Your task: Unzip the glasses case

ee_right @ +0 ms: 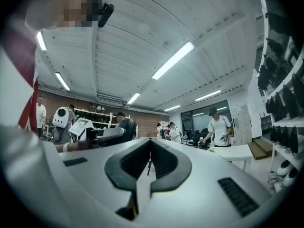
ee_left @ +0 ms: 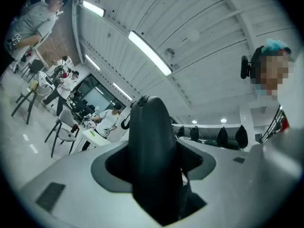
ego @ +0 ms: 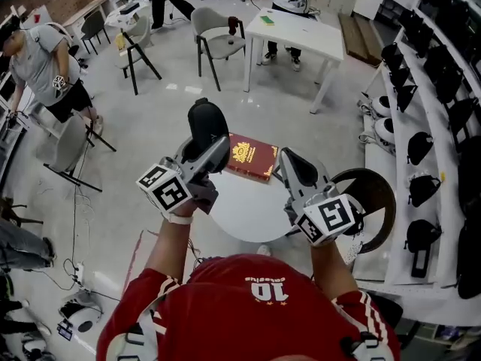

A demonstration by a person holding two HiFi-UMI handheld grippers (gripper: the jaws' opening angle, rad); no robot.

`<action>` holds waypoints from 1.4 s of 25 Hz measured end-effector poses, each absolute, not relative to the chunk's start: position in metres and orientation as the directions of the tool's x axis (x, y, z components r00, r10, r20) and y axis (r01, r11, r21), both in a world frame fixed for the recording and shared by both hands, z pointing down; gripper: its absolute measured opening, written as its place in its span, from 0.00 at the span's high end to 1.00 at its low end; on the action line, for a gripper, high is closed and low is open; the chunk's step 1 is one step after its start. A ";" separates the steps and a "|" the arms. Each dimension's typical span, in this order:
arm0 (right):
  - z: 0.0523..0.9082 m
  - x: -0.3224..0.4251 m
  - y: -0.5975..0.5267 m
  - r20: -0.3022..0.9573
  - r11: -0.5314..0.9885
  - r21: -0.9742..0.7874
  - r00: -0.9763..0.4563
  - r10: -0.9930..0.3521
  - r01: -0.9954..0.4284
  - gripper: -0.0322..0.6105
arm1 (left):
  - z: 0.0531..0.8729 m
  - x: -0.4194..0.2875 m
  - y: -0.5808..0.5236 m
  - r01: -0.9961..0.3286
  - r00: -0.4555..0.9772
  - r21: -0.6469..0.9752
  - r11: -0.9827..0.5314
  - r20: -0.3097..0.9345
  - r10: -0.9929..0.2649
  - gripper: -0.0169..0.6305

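Our left gripper (ego: 209, 150) clamps the glasses case (ego: 207, 122) beside the red book (ego: 252, 157), our right gripper (ego: 291, 164) is closed on nothing, and the unzipping seems not yet begun.

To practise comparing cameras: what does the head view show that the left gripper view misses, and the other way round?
Head view only: a red book lying on the round white table. Left gripper view only: the ceiling strip lights. Both: the black glasses case clamped in the left gripper.
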State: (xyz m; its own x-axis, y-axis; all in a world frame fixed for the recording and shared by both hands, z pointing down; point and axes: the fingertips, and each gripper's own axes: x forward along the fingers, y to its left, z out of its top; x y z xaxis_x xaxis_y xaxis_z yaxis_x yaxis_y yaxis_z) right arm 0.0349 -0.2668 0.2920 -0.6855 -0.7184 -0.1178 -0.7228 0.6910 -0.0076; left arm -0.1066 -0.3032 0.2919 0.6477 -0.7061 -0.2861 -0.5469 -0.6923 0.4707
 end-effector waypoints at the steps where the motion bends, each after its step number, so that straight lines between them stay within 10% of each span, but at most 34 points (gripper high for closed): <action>1: 0.290 0.029 -0.262 -0.124 0.695 -0.003 -0.689 -0.714 -0.719 0.93 | 0.288 -0.112 -0.301 -0.554 0.638 0.469 -0.688 -0.292 -0.713 0.54; 35: 0.337 -0.091 -0.180 0.043 0.780 0.116 -0.781 -0.623 -0.615 0.81 | 0.243 -0.108 -0.241 -0.456 0.699 0.438 -0.774 -0.362 -0.617 0.54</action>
